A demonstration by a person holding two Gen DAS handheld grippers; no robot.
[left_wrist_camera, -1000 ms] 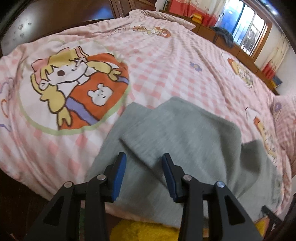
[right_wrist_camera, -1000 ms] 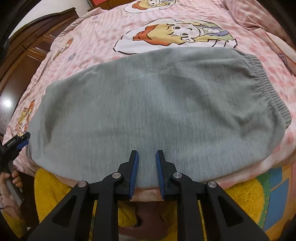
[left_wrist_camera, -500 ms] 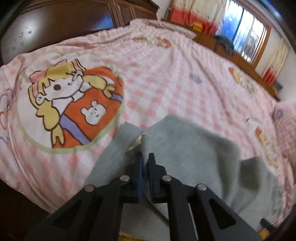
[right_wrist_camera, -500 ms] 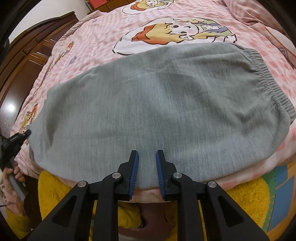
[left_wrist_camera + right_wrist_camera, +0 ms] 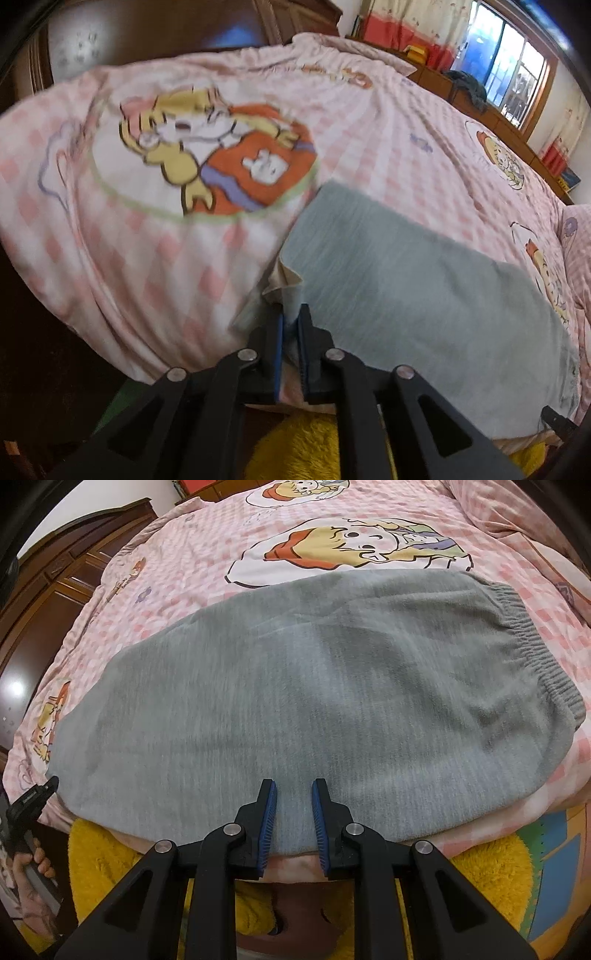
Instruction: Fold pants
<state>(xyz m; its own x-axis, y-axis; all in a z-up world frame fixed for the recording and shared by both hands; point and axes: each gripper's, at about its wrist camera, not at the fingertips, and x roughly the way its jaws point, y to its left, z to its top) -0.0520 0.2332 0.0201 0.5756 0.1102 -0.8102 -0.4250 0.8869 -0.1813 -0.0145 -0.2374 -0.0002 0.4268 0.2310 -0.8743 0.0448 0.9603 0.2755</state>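
Grey pants [image 5: 303, 686] lie folded lengthwise across the pink checked bed [image 5: 207, 535], with the elastic waistband [image 5: 532, 642] at the right. My left gripper [image 5: 291, 319] is shut on the leg end of the pants [image 5: 406, 288] at the bed's near edge, with the cloth pinched between its blue pads. It shows at the far left of the right wrist view [image 5: 50, 784], held by a hand. My right gripper [image 5: 293, 786] is open a little and empty, hovering over the near edge of the pants at mid-length.
A yellow fluffy mat [image 5: 107, 853] lies on the floor below the bed edge. Dark wooden wardrobes [image 5: 155, 33] stand behind the bed. A window [image 5: 513, 70] and low cabinets are at the far side. A pillow [image 5: 578, 236] sits at the right.
My left gripper closed on the leg end of the pants and pulled it toward the bed's near edge, straightening the folded-over cuff. My right gripper has stayed in place, slightly open.
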